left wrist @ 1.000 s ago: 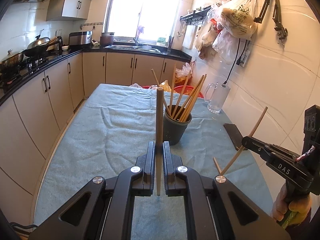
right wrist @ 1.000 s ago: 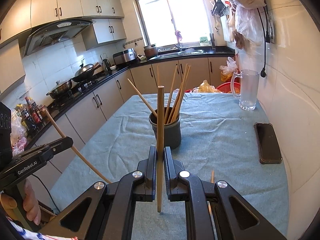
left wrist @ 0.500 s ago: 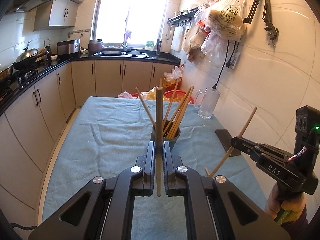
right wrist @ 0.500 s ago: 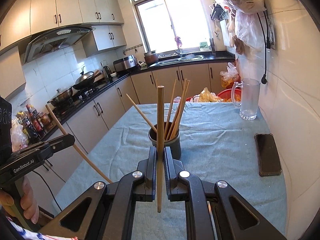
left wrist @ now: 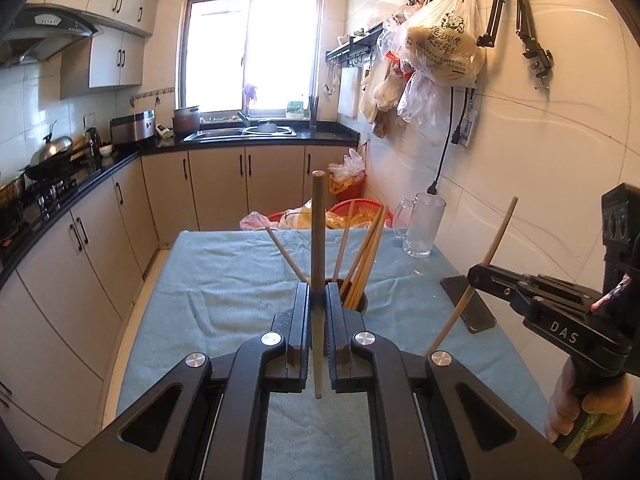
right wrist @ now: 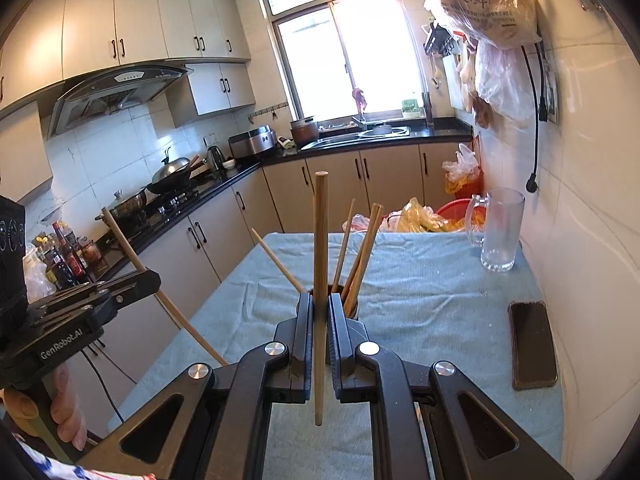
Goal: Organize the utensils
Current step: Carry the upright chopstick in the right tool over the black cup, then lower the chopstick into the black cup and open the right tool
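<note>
Left gripper (left wrist: pixel 318 312) and right gripper (right wrist: pixel 320 320): jaws of each clamped on one upright chopstick (left wrist: pixel 318 240), (right wrist: pixel 320 264), above the cup (left wrist: pixel 362 304) on the surface (left wrist: pixel 224 280). Risk: sticks already in the cup lean outward; a descending tip may strike them, skid, or tip the cup.

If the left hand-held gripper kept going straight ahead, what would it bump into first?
Probably the dark chopstick holder just beyond the left hand-held gripper, which is clamping an upright chopstick. Depth is hard to judge.
</note>
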Demonstrator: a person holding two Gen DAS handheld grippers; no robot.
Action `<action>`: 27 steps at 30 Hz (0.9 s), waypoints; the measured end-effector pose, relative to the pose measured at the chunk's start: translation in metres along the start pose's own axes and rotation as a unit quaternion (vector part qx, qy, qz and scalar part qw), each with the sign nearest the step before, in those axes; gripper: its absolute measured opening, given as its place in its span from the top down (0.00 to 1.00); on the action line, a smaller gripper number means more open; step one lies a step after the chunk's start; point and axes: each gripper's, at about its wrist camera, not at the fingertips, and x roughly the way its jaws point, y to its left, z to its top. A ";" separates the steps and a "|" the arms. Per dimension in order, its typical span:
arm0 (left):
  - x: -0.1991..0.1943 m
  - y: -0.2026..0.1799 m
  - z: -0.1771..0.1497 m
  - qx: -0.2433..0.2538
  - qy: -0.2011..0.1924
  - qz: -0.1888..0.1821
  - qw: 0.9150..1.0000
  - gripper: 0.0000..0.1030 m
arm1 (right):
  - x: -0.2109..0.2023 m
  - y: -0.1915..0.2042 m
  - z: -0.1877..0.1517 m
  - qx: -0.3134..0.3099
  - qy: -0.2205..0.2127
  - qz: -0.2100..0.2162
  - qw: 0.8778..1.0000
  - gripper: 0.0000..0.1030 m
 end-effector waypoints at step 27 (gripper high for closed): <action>0.044 0.007 0.055 -0.007 -0.001 -0.032 0.999 0.94 | 0.022 0.000 0.066 0.005 -0.041 -0.003 0.999 0.92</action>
